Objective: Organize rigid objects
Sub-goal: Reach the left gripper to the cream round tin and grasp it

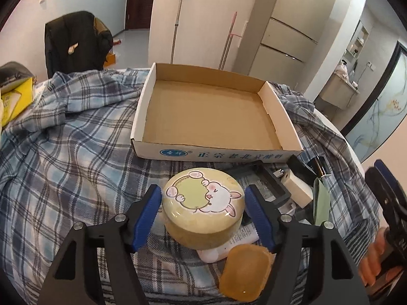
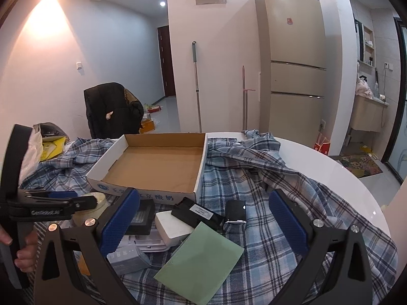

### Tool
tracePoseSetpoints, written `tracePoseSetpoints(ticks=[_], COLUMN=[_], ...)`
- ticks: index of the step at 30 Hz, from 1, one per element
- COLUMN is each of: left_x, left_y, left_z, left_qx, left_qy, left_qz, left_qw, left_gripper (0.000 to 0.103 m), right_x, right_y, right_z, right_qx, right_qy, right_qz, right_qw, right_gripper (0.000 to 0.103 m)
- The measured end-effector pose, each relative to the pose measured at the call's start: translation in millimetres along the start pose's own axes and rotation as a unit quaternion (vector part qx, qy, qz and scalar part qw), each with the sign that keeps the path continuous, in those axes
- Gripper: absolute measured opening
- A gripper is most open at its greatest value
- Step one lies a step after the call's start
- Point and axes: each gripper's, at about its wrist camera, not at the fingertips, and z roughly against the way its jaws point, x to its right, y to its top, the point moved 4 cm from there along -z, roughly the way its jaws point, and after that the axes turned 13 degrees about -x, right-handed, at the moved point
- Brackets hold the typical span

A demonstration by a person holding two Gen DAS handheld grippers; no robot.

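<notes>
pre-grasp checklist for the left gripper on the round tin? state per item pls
1. Round tin sits between left gripper pads: ok.
2. Pads pressing on the tin: not ok, gaps both sides.
3. Cardboard box empty, ready to receive: ok.
4. Amber soap bar clear of the closing path: cannot tell.
5. Right gripper open, holding nothing: ok.

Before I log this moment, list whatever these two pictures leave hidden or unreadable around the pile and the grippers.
- Left wrist view: the round tin covers the paper under it.
- Left wrist view: whether the left gripper fingers touch the tin; narrow gaps show.
- Left wrist view: right gripper cut off by the edge.
- Right wrist view: a finger hides part of the black frame.
- Both views: the cardboard box print is too small to read.
</notes>
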Motion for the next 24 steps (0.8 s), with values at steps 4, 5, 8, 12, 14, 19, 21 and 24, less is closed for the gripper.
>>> tracePoseSetpoints(ticks=[4,5,8,12,14,19,21,24], left_x=[1,2,2,3,2,2,9,19], left_y=[1,0,0,-2,-3,-10,-17,-30], left_z=[-15,-19,-24,-27,-25,10,34,64], left_qx=[-0.040,-0.047,-0.041,-0.036,-0.034,0.030,0.087,0.180], left_qy=[-0.003,-0.004,0.008,0.009,0.012,0.013,0.034,0.059], left_qz=[-0.004,-0.007,-0.003,-0.004,-0.003,-0.015,-0.040,-0.068], left_qw=[0.9992,0.9989,0.9991,0.9993,0.9994,0.9994,0.9948,0.9796], left_gripper=[0.081,0.081,0.081,0.077,0.077,0.077,0.077,0.077], right_x=[-1,-2,-3,-3,-3,0,1,3], right_y=[0,0,-1,-1,-1,0,0,0], right_z=[1,1,1,-1,-2,-1,0,-2], right_qx=[0.001,0.001,0.003,0.003,0.000,0.004,0.007,-0.012], right_qy=[0.002,0.002,-0.003,-0.008,-0.010,-0.012,-0.015,-0.012], right_qz=[0.003,0.004,0.007,0.009,0.008,0.004,0.001,-0.007], right_qw=[1.000,1.000,1.000,1.000,1.000,1.000,1.000,1.000], right_gripper=[0.101,0.101,0.101,0.101,0.101,0.101,0.101,0.101])
